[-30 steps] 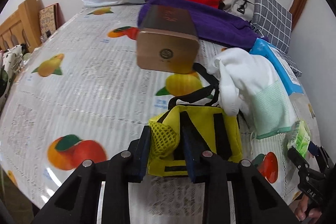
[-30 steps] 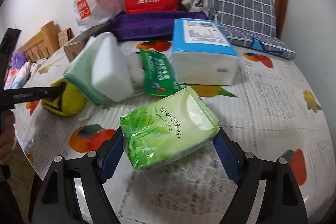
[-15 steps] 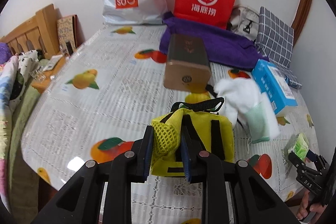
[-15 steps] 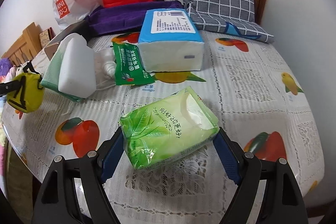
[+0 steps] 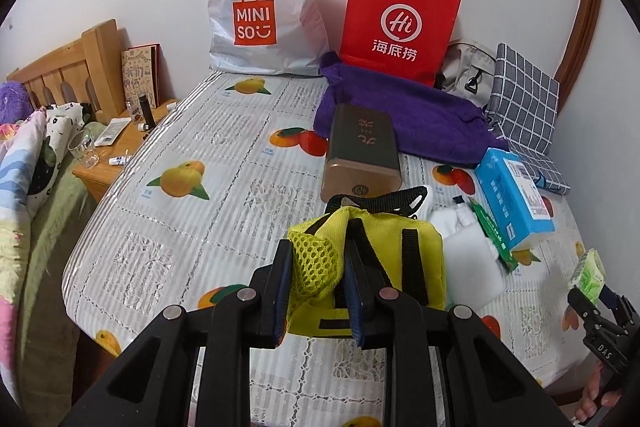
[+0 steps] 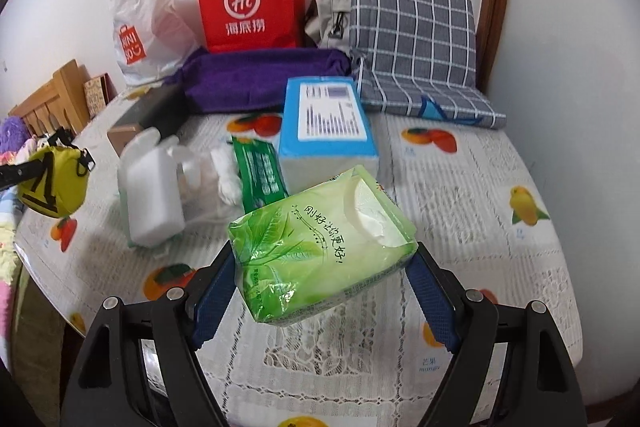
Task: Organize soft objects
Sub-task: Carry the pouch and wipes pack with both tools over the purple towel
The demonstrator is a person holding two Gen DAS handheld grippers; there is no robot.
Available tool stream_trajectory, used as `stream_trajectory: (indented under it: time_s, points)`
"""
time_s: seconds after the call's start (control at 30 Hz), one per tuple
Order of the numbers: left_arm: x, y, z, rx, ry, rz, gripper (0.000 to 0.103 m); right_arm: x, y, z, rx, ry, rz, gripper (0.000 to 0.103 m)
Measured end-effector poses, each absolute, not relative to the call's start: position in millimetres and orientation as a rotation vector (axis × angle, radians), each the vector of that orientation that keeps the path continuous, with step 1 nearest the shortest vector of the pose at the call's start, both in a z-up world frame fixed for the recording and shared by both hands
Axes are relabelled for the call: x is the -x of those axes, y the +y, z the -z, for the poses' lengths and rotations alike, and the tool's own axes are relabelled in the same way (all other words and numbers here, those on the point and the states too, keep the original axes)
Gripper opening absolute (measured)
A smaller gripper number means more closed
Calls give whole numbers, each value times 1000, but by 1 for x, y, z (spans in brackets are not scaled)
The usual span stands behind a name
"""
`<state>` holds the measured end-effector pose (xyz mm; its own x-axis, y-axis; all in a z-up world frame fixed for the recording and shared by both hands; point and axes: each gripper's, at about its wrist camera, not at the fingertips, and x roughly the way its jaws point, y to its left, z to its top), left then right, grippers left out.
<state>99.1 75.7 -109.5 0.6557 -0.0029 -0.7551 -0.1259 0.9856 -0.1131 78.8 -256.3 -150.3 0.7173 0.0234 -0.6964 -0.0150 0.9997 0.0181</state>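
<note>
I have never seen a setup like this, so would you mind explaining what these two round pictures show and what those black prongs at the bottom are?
No robot is here: a person holds a two-finger tool in each hand, and each tool carries a fisheye camera looking along its fingers, which is why the pictures are round.

The left wrist view shows the left tool shut on the mesh pocket of a yellow pouch. The right wrist view shows the right tool shut on a light green tissue pack.

Both pouch and pack look lifted above the table, which has a fruit-print cover. On it lie a blue tissue pack, a dark green wipes packet, a white sponge block, a brown box and a purple towel. Behind stands a red paper bag.
</note>
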Motion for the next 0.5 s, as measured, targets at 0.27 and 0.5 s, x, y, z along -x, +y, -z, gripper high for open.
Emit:
stream_trajectory:
  time_s: [0.27, 0.5]
  points:
    - [-121, 65, 97, 151, 847, -52, 23, -105, -261, 125, -14, 760, -6, 82]
    - [-152, 61, 85, 149, 835, -42, 23, -145, -261, 107, -26, 765, -30, 82]
